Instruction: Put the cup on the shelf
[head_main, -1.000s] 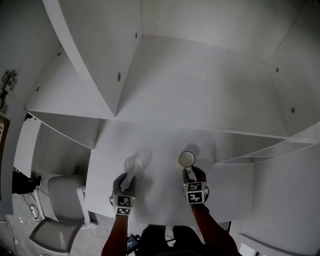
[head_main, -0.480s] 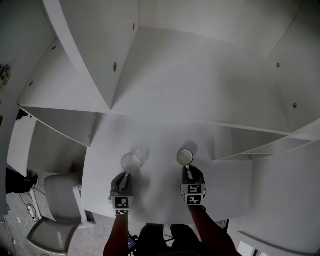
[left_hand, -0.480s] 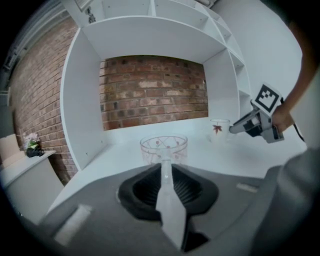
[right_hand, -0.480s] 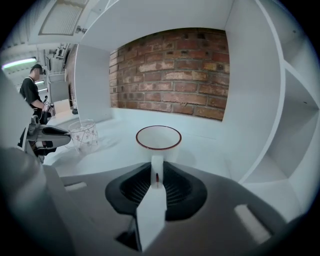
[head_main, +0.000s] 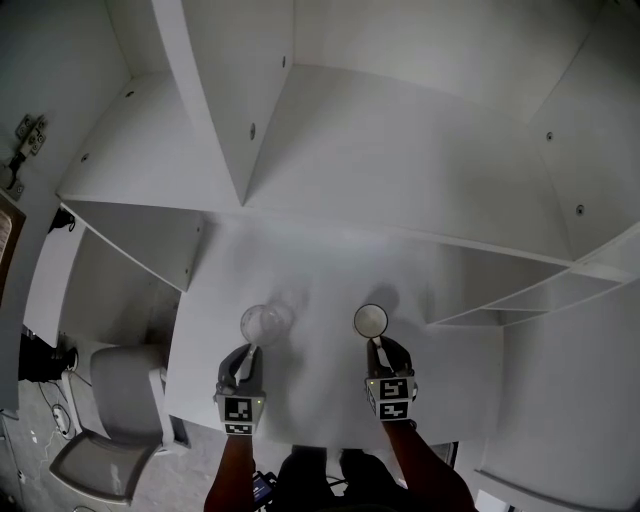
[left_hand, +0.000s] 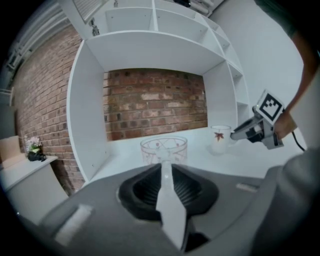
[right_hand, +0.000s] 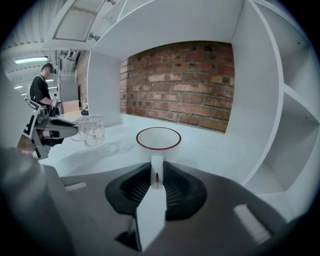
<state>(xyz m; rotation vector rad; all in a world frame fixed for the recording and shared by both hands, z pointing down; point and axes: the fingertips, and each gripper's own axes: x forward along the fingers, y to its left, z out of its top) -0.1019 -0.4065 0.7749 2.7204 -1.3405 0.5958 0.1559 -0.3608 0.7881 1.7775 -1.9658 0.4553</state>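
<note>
A clear glass cup (head_main: 262, 324) with a red pattern sits just ahead of my left gripper (head_main: 250, 352). In the left gripper view the cup (left_hand: 164, 148) rises right past my left gripper (left_hand: 163, 167), whose jaws have just been closing and now pinch its near side. A white cup (head_main: 371, 321) with a red rim is in my right gripper (head_main: 377, 347), whose jaws have also just been closing. The right gripper view shows that cup (right_hand: 158, 141) with my right gripper (right_hand: 156, 169) shut on its handle. Both cups hang just over the white shelf surface (head_main: 330, 265).
White shelf compartments stand above (head_main: 400, 150) and at the right (head_main: 520, 300). A brick wall (right_hand: 180, 85) backs the open bay. A grey chair (head_main: 115, 400) stands at the lower left, beyond the surface's edge. A person (right_hand: 41, 87) stands far off at the left.
Both grippers' jaws have narrowed onto the cups. Both hands and cups have come up slightly off the surface, and the head view has shifted a little.
</note>
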